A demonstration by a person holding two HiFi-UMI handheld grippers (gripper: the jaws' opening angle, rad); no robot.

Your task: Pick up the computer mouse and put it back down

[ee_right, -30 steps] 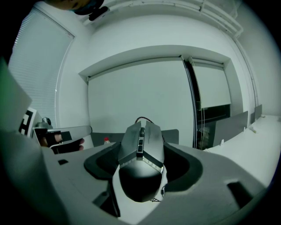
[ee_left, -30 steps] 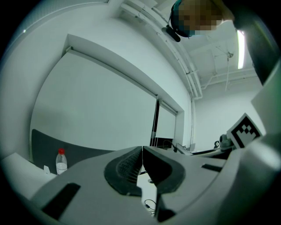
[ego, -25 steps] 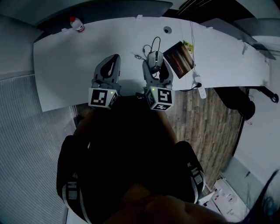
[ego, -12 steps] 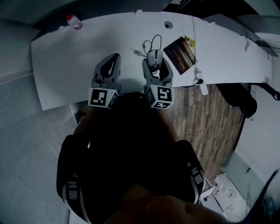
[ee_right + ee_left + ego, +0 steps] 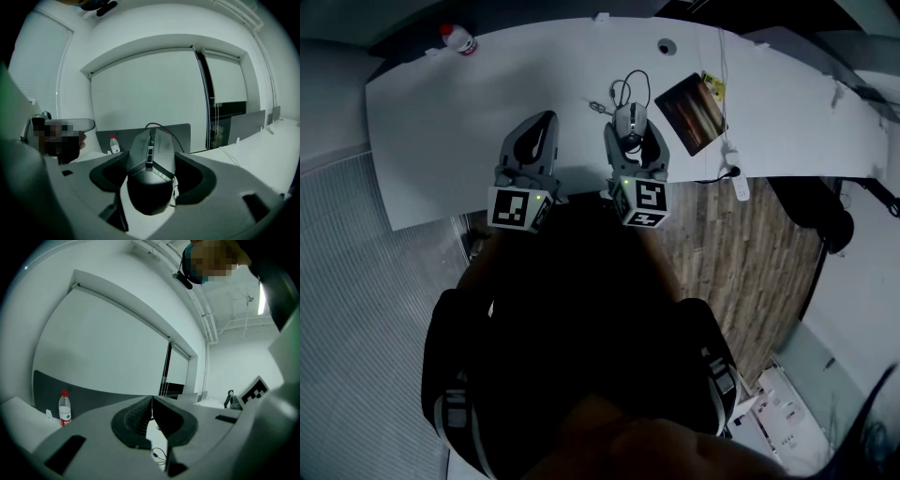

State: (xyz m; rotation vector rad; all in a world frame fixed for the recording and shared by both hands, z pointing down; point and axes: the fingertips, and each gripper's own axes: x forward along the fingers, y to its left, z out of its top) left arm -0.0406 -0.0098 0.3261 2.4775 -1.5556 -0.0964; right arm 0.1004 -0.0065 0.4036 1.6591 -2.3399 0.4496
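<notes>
A grey computer mouse [image 5: 630, 121] with a dark cable [image 5: 626, 90] sits between the jaws of my right gripper [image 5: 632, 131] over the white desk [image 5: 469, 112], left of a dark mouse pad [image 5: 694, 109]. In the right gripper view the mouse [image 5: 151, 166] fills the gap, rear end toward the camera, and the right gripper [image 5: 151, 157] is shut on its sides. I cannot tell whether it touches the desk. My left gripper [image 5: 546, 122] hovers to the left over bare desk; its jaws [image 5: 152, 401] are shut with nothing between them.
A water bottle [image 5: 457, 39] with a red cap stands at the desk's far left corner, also seen as bottle [image 5: 64, 408] and bottle [image 5: 113, 144]. A white cable and remote [image 5: 737, 186] lie near the right front edge. A person's hand [image 5: 70, 140] shows at the left.
The head view has shifted a little, so the desk sits higher in frame. The right gripper stays shut on the mouse and has drifted slightly away from the pad. The left gripper barely moved.
</notes>
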